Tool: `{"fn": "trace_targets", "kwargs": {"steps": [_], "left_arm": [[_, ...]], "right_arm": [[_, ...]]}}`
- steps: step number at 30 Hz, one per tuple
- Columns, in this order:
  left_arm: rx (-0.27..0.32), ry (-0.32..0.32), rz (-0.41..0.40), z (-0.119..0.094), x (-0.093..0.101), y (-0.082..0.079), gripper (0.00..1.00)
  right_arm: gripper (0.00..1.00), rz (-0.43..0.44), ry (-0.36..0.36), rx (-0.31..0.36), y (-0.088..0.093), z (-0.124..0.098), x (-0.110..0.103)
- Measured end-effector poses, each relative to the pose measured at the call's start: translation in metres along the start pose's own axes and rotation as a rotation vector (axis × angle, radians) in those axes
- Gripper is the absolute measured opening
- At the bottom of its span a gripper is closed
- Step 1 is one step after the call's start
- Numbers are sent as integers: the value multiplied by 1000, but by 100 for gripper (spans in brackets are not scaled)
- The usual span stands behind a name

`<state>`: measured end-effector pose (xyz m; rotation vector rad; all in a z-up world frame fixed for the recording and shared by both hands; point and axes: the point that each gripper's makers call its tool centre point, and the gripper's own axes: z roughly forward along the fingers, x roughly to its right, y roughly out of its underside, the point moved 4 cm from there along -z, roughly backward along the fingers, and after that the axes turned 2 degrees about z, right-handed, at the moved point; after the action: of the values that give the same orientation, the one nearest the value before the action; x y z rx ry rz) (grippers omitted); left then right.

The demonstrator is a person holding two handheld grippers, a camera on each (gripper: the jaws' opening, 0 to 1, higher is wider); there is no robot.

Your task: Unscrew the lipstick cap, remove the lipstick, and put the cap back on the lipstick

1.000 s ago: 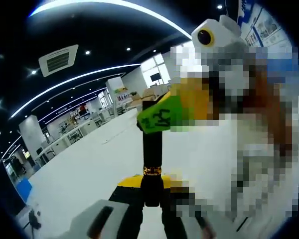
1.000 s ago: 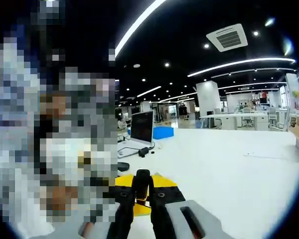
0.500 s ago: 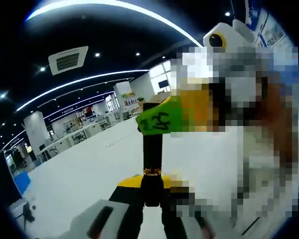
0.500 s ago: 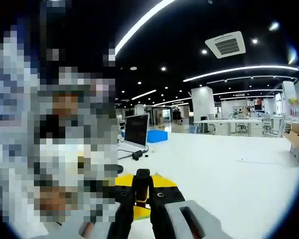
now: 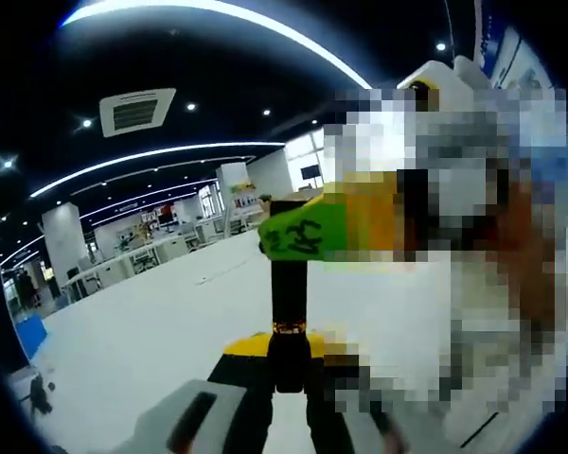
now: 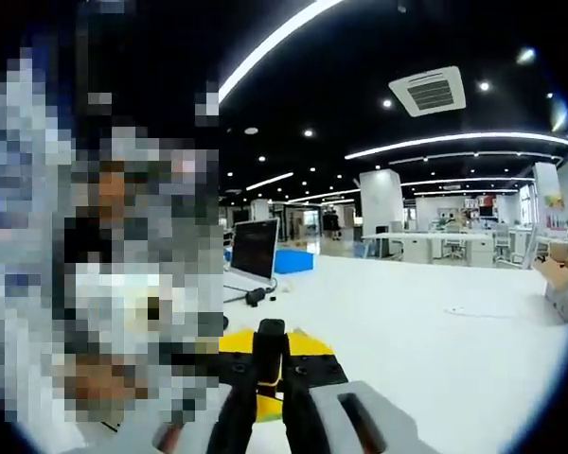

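One black lipstick (image 5: 289, 312) stands upright, its base pinched in the left gripper (image 5: 289, 374), its top met by the right gripper (image 5: 308, 232), whose green tag's marks I can't read. Over the white worktop (image 6: 435, 340), the right gripper (image 6: 270, 378) is pinching the cap (image 6: 270, 350); one laptop (image 6: 251, 253) sits at the far left edge.

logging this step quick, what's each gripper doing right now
left gripper: closed on the lipstick base.
right gripper: closed on the lipstick cap.
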<state>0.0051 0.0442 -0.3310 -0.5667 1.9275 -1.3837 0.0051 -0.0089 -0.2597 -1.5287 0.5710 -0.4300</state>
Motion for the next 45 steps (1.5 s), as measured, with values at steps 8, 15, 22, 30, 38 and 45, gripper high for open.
{"fn": "trace_targets", "kwargs": {"steps": [8, 15, 22, 30, 38, 45], "left_arm": [[11, 53, -44, -4, 1, 2, 12], [0, 122, -134, 11, -5, 9, 12], [76, 334, -292, 17, 0, 2, 13], [103, 525, -331, 12, 7, -2, 13], [106, 637, -351, 5, 22, -5, 13], [127, 715, -376, -3, 27, -10, 13]], "right_arm": [[18, -22, -68, 35, -2, -3, -7], [36, -5, -79, 159, -27, -25, -11], [35, 30, -140, 192, -34, -41, -1], [35, 196, -263, 216, -32, -51, 21], [32, 225, -319, 173, -21, -46, 25], [29, 212, -418, 98, -7, -42, 14]]}}
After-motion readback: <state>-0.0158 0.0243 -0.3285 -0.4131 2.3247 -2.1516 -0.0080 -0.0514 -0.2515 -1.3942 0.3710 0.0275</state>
